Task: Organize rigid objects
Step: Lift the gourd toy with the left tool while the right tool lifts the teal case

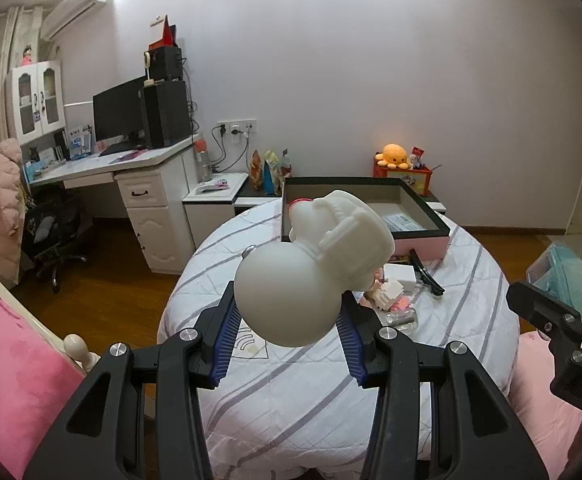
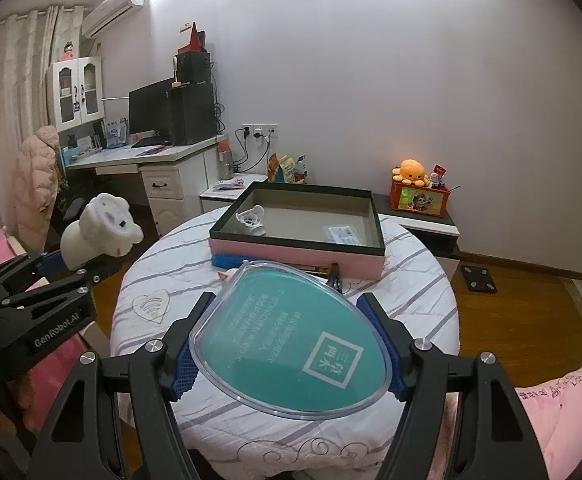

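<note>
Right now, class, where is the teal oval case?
The teal oval case is clamped in the right gripper, held above the round table, in front of the pink box.

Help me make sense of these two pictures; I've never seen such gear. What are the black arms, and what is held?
They are two hand-held grasping devices, each with a camera looking along its fingers. In the left camera's view, the left tool clamps a white figurine. In the right camera's view, the right tool clamps a teal oval case. Ahead, a round table under a striped cloth carries a pink open box and small clutter beside it. A small white item already lies in the box.
</note>
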The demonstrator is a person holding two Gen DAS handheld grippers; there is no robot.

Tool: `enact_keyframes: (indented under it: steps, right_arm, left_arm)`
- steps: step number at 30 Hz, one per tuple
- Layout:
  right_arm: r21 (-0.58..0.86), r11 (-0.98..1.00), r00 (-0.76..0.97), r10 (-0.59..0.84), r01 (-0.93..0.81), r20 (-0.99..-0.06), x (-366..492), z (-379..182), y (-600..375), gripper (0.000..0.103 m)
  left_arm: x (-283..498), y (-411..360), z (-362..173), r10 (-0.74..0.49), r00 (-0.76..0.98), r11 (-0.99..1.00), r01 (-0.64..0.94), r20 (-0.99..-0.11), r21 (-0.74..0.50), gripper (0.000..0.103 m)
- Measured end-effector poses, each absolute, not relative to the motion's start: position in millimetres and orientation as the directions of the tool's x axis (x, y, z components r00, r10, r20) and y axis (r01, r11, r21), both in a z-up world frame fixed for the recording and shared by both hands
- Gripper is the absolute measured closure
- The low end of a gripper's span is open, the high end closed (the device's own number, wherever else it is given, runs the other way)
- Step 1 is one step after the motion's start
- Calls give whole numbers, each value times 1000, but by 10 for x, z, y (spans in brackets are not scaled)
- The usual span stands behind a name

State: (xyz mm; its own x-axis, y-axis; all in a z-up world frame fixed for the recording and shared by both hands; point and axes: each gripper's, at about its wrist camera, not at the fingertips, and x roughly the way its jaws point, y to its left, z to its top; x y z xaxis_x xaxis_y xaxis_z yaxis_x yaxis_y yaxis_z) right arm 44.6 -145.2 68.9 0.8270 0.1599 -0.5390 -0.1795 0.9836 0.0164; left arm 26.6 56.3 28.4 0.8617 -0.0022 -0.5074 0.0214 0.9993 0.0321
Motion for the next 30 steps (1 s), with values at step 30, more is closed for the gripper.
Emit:
enact_keyframes:
  steps: [30]
  right_arm:
    - [168,981,593,190,-91,-782,798,-338,-1765,16]
  left_arm:
    - [987,683,-256,17,747,1000,-2,-665,24,57]
